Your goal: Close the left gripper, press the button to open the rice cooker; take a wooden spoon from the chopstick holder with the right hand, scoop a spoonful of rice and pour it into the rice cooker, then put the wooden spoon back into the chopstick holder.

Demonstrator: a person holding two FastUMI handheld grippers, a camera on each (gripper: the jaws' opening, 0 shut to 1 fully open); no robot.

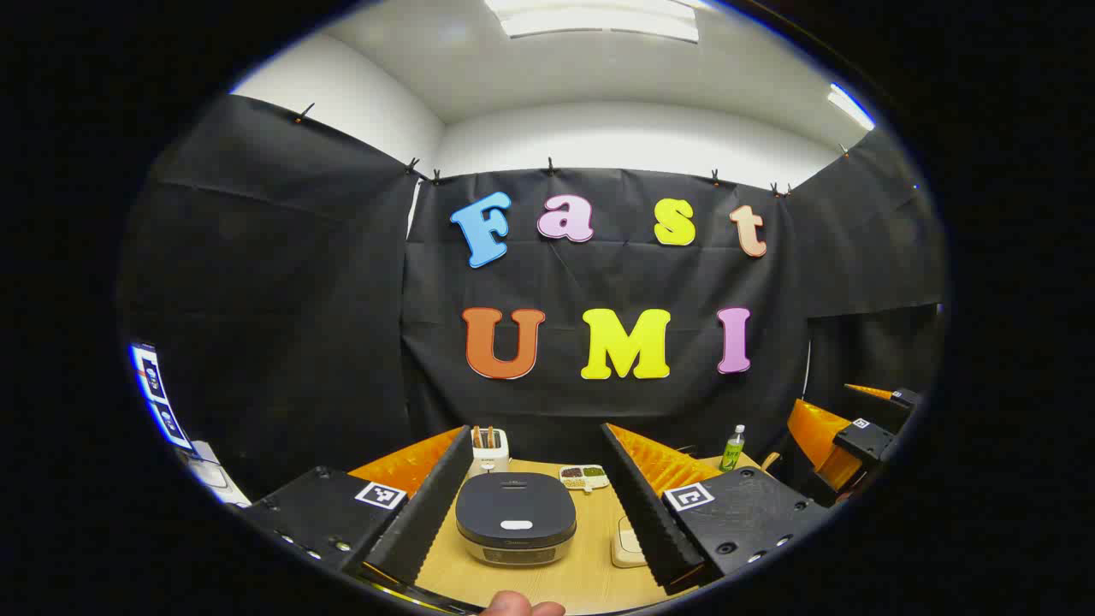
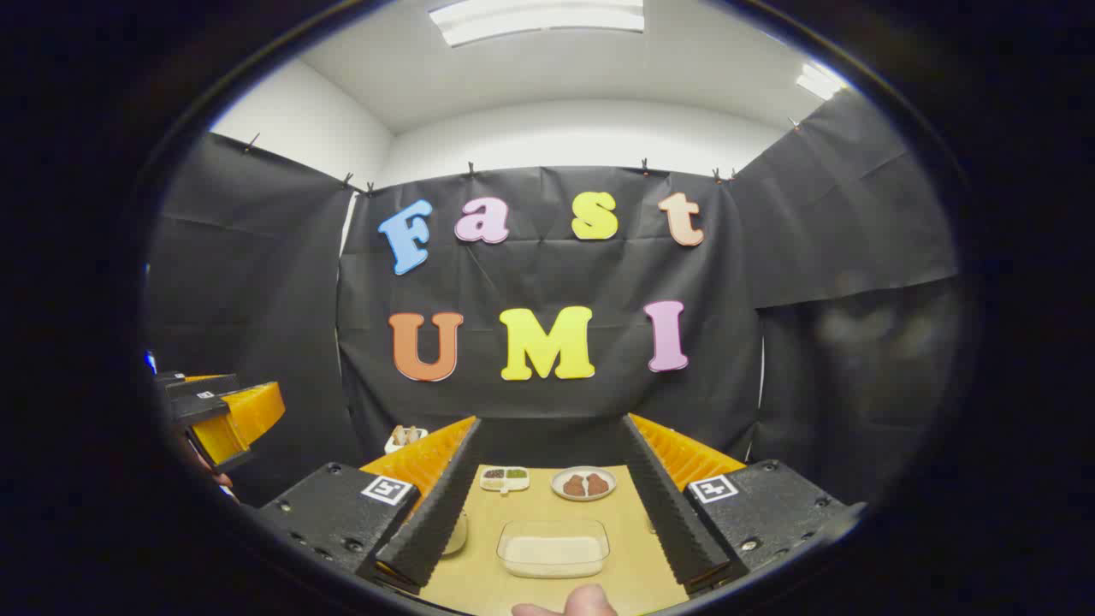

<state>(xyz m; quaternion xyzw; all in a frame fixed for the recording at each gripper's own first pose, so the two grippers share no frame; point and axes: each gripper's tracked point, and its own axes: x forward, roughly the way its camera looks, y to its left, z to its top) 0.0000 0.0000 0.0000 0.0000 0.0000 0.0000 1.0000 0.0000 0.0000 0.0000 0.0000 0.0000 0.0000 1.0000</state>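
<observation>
Rice cooker (image 1: 515, 517) — dark, rounded, lid shut, pale button on top.

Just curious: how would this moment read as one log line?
stage: start | rice cooker: lid shut | left gripper: open | right gripper: open above rice container

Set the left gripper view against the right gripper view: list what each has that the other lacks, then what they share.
Left gripper view alone: the closed rice cooker between its open fingers, and a green bottle.

Right gripper view alone: a clear rice container between its open fingers, and a round plate beyond it.

Shared: the wooden table, the chopstick holder and the small divided dish.
</observation>
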